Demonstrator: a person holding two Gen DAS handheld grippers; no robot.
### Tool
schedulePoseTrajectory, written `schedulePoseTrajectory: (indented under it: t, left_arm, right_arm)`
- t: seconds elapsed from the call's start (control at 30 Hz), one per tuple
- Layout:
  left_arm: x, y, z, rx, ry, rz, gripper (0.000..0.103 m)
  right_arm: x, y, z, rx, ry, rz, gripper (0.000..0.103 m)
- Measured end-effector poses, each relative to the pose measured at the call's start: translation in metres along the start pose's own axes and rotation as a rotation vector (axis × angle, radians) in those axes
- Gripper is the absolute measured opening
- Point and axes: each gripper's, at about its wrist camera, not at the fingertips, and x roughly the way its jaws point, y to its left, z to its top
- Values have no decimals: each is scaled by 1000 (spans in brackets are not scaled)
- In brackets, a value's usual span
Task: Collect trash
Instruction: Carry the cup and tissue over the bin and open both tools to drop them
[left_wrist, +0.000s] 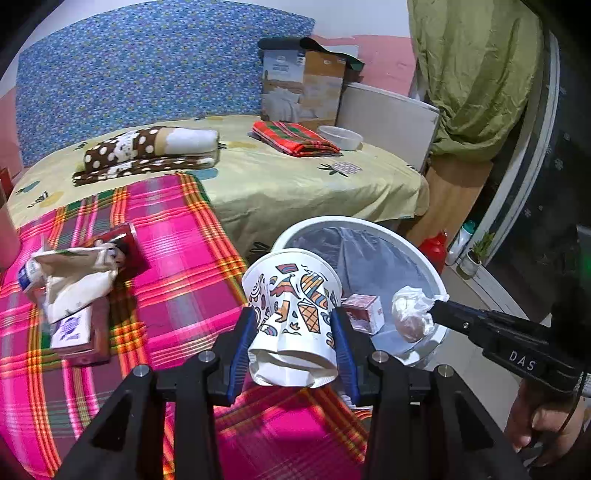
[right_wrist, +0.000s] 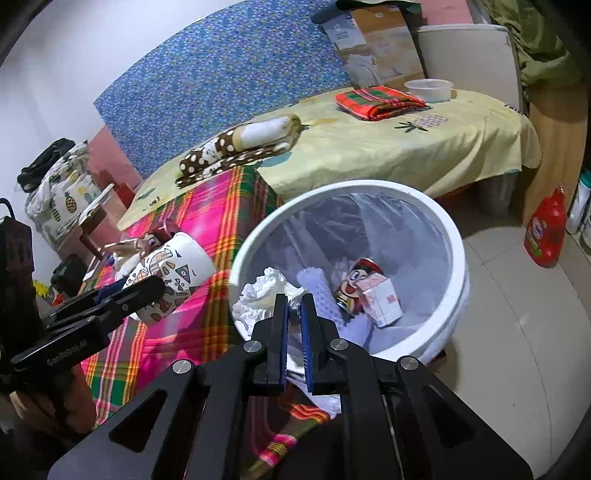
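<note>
My left gripper (left_wrist: 295, 321) is shut on a patterned paper cup (left_wrist: 293, 306), crushed at its base, held over the pink plaid cloth beside the white trash bin (left_wrist: 437, 273). The cup also shows in the right wrist view (right_wrist: 173, 273). My right gripper (right_wrist: 293, 302) is shut on a crumpled white tissue wad (right_wrist: 258, 295) at the bin's near rim (right_wrist: 458, 258); it shows in the left wrist view (left_wrist: 410, 310) too. Inside the lined bin lie a small carton (right_wrist: 382, 299) and a printed can (right_wrist: 356, 277). More trash (left_wrist: 74, 280) lies on the cloth at left.
A table with pink plaid cloth (left_wrist: 177, 266) stands left of the bin. Behind is a bed with yellow sheet (left_wrist: 295, 177), folded cloths and a white bowl (left_wrist: 340, 136). A red bottle (right_wrist: 545, 232) stands on the tiled floor at right.
</note>
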Motion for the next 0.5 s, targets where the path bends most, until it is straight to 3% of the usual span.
schedulePoseTrajectory:
  t: [0.5]
  left_arm:
    - [36,-24,2,44,66,-35,43]
  right_arm:
    - [13,-22,-4,18,82,-34,9]
